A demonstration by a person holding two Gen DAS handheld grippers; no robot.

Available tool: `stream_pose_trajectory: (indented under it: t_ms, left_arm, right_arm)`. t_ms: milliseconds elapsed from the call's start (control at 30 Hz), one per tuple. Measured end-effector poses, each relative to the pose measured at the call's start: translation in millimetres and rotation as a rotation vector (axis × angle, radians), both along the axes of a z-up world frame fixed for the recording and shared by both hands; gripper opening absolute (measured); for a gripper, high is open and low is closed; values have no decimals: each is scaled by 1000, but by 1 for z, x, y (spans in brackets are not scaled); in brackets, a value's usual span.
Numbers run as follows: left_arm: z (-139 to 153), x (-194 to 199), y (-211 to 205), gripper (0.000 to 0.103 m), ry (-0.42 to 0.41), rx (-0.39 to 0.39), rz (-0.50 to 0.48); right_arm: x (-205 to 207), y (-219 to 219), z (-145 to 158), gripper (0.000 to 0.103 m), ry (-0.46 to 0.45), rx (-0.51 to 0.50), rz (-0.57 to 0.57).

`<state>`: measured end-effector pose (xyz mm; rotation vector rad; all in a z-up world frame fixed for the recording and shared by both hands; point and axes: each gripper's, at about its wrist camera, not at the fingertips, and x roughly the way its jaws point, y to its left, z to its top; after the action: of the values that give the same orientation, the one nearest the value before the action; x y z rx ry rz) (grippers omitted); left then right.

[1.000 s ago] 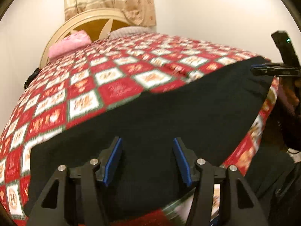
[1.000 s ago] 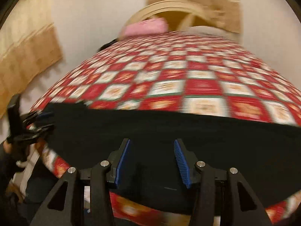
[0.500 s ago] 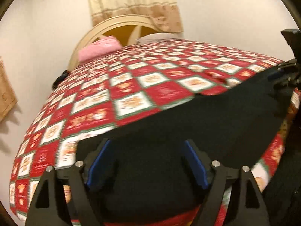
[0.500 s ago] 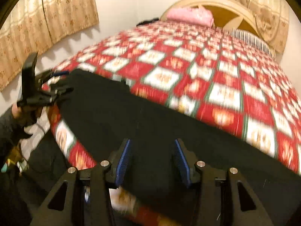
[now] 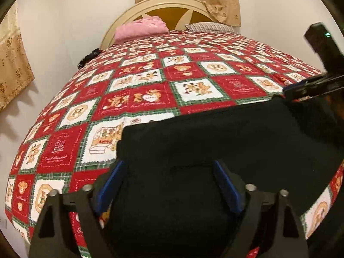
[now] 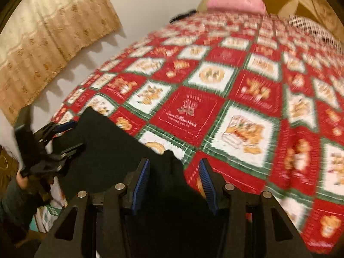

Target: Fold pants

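The black pants (image 5: 215,142) lie flat along the near edge of a bed with a red, white and green patchwork quilt (image 5: 150,81). My left gripper (image 5: 169,185) is open, its blue pads spread wide over the pants' near edge, with nothing clamped. My right gripper (image 6: 174,182) is open too, with a peak of black cloth (image 6: 169,161) rising between its pads; it also shows at the right of the left wrist view (image 5: 301,90). The left gripper shows at the left of the right wrist view (image 6: 62,137), at the pants' other end.
A pink pillow (image 5: 142,28) and a striped pillow (image 5: 208,26) lie at the curved headboard (image 5: 172,2). Beige curtains (image 6: 53,34) hang on the white wall left of the bed. A dark item (image 5: 88,58) sits at the bed's far left edge. Boxes (image 6: 51,210) stand on the floor.
Both views have swung left across the bed. The left gripper's jaws have widened. The right gripper has come to the pants' edge, where cloth now stands between its pads.
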<state>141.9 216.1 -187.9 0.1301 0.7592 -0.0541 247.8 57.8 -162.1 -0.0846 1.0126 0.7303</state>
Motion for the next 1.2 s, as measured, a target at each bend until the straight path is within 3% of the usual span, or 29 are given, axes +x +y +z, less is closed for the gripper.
stream_pose_trajectory:
  t_ms: [167,233,367,433,533,833,1000,1200]
  left_arm:
    - [-7,3,15,99,14,-95,24]
    - [-8,5,16,100,18,-110,22]
    - [-10,8,18,103,37,-127,28]
    - [-11,10,20,103,46,-140,32]
    - [-12,9,21,103,47,-141,29]
    - [-12,9,21,103,45,-142,29]
    - [-12,10,21,103,50,-147,25]
    - [-11,12,22,103,58,-152,21]
  right_arm:
    - [19,4,-20,47,108,88,-39]
    - [22,5,-21,37,138,112,-29]
    - [24,9,-25,31,171,139,-23]
    - [23,10,-28,18,176,143,-23]
    - [17,11,-26,10,154,134,-25]
    - [1,4,12,6,4,162,-87]
    - [21,10,-22,6,30,33,-151]
    - [21,10,-23,6,23,21,-158]
